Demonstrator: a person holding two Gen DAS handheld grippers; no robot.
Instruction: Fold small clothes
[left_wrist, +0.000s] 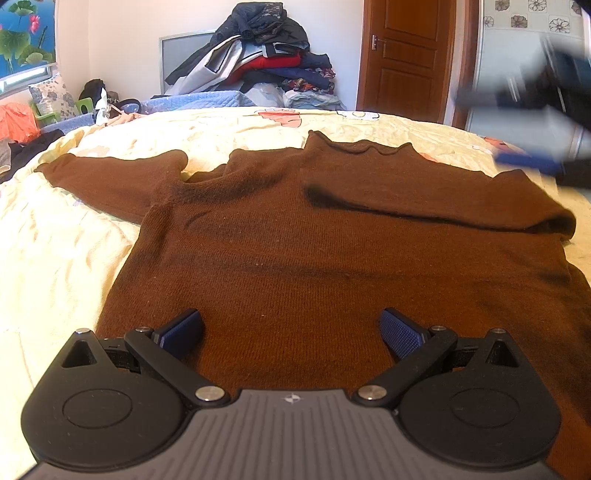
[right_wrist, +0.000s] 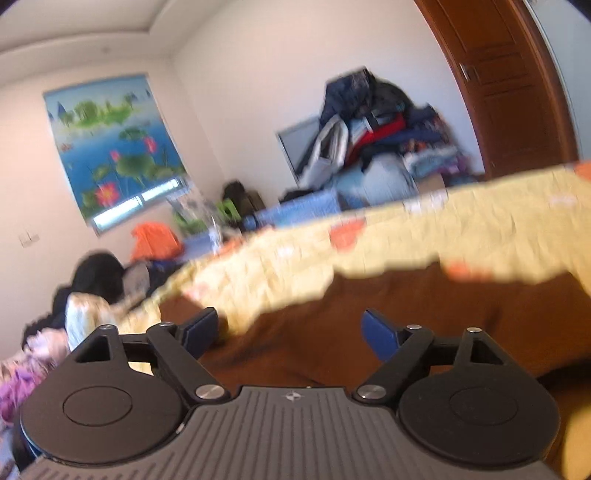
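Just ahead of my left gripper (left_wrist: 291, 332), whose jaws are spread and hold nothing, the brown sweater (left_wrist: 332, 243) lies on the yellow bedspread (left_wrist: 55, 251). Its far right sleeve is already folded across the chest; the left sleeve still reaches out. My right gripper (right_wrist: 290, 330), also spread and empty, hovers over that folded side. Most folding remains, I judge.

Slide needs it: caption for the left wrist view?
Open left gripper over brown sweater on yellow bedspread, one sleeve folded in.
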